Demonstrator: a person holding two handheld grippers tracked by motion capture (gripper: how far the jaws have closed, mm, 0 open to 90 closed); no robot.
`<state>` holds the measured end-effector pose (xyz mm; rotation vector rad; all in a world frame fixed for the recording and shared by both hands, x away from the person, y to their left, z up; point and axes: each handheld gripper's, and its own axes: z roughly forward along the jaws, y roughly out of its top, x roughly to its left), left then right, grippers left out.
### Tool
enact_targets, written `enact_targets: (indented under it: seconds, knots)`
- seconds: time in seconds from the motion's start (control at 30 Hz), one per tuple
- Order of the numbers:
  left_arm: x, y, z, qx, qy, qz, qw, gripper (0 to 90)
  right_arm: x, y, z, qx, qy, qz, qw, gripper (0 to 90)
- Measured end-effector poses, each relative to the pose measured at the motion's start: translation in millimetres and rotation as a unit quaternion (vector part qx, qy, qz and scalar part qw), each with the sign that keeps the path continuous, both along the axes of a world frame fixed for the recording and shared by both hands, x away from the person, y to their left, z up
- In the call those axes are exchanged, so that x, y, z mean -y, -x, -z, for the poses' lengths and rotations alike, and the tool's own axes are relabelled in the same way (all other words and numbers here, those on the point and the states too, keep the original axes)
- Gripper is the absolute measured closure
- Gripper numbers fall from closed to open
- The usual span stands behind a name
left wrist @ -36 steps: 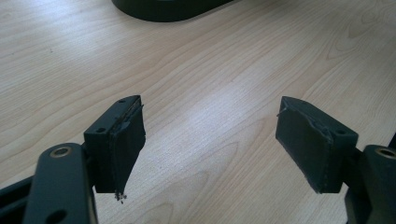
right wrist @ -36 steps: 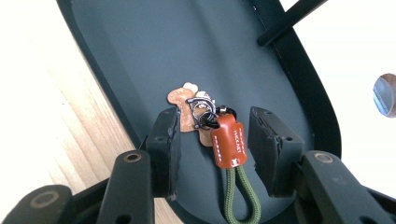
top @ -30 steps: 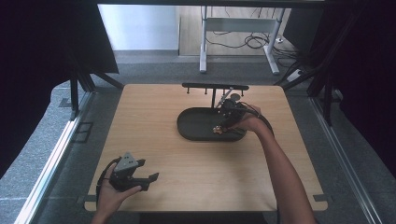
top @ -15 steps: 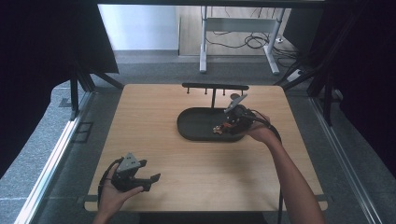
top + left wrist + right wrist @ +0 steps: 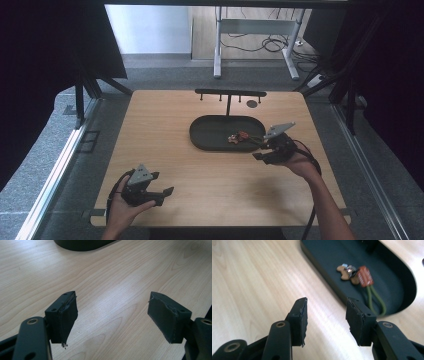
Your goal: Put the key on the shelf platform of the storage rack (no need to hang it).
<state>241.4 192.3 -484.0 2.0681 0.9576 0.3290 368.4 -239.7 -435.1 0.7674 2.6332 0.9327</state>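
- High view: my left tongs sit in my left hand near the front left corner of the wooden table, low over the wood, jaws spread and empty.
- My right tongs are in my right hand, just off the right end of the dark oval tray, over bare table. Their grey three-cornered plate tilts upward, and a cable trails back along my forearm.
- In the right part of the tray lies a small keyring bundle, with tan and reddish bits. Behind the tray stands a black rack with short pegs under its bar, and a small dark disc lies on the table to its right.
- Left gripper view: my left tongs are released, the two black pads wide apart with only pale wood grain between them. The tray's edge shows at the top, well apart from the jaws.
- Right gripper view: my right tongs are also released, a clear gap between the pads and nothing in it. They stand over the table just outside the tray's rim.
- Inside the tray lies the bundle: tan tags with a shiny metal piece, touching a reddish-brown tag from which a green cord loop runs toward the near wall.
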Motion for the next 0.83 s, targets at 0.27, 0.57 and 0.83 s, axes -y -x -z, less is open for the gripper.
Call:
enact_targets:
  seconds: [0.27,0.57,0.83]
  knots:
    - [2.2,0.1,0.6,-0.001,-0.002,0.001,1.0000,24.0,23.7,29.1,22.8,-0.011,-0.017,0.020,0.9996,50.0]
    - [2.8,-0.5,0.9,0.000,-0.003,0.002,1.0000,24.0,52.8,50.9,63.1,-0.024,-0.025,0.080,0.9962,45.4]
    - [6.8,-1.9,3.3,-0.003,-0.008,0.006,0.9999,24.0,57.9,49.3,76.6,-0.023,-0.014,0.113,0.9933,37.1]
